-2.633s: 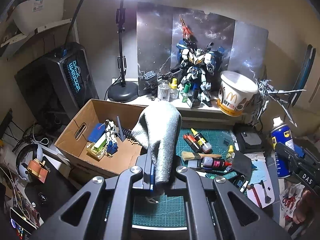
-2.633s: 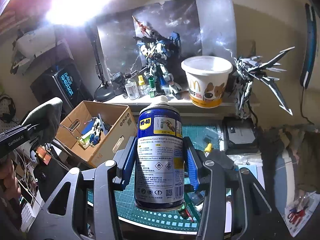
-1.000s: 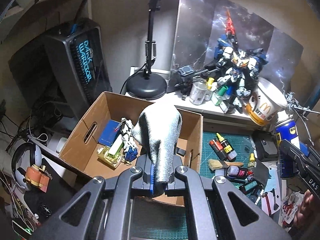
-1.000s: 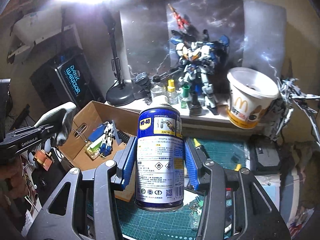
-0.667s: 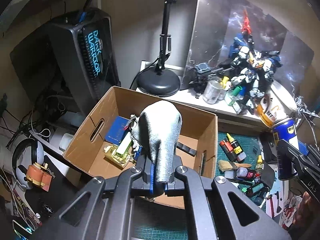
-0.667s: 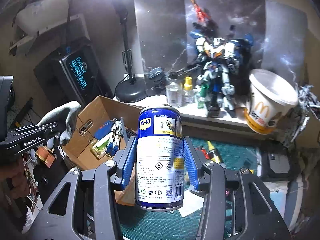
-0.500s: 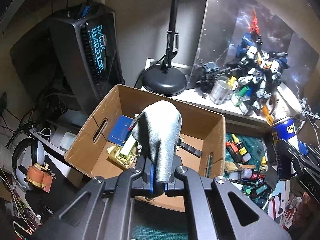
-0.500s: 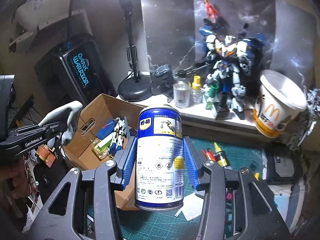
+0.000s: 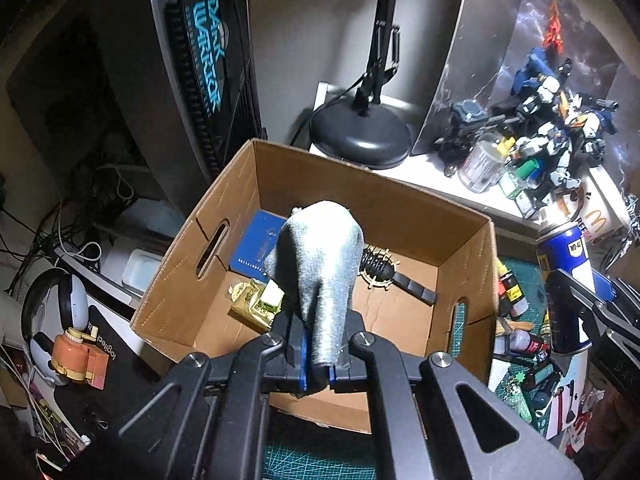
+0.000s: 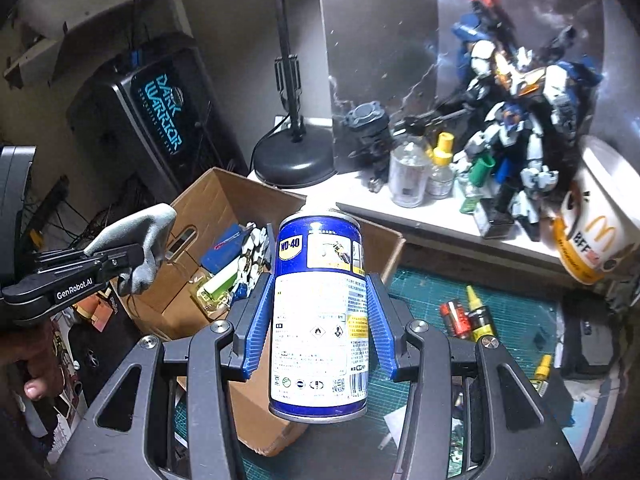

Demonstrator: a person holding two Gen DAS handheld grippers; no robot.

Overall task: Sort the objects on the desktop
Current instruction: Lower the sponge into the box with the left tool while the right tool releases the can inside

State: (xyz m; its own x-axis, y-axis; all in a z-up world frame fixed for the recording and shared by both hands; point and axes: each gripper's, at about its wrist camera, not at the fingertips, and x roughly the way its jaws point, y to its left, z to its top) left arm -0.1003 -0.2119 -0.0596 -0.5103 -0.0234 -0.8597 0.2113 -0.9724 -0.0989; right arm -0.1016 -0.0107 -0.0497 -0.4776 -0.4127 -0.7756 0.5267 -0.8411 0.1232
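Left wrist view: left gripper (image 9: pixel 317 376) stays clamped on the folded grey cloth (image 9: pixel 320 264), now held over the open brown cardboard box (image 9: pixel 400 208); 2.6 s ago it hung nearer the green cutting mat (image 9: pixel 304 462). Inside the box: blue booklet (image 9: pixel 256 244), black ribbed handle (image 9: pixel 384 270).

Right wrist view: right gripper (image 10: pixel 319 312) w/ blue pads still shut on the upright blue WD-40 spray can (image 10: pixel 319 312), which has moved left, beside the box's near corner, above the mat
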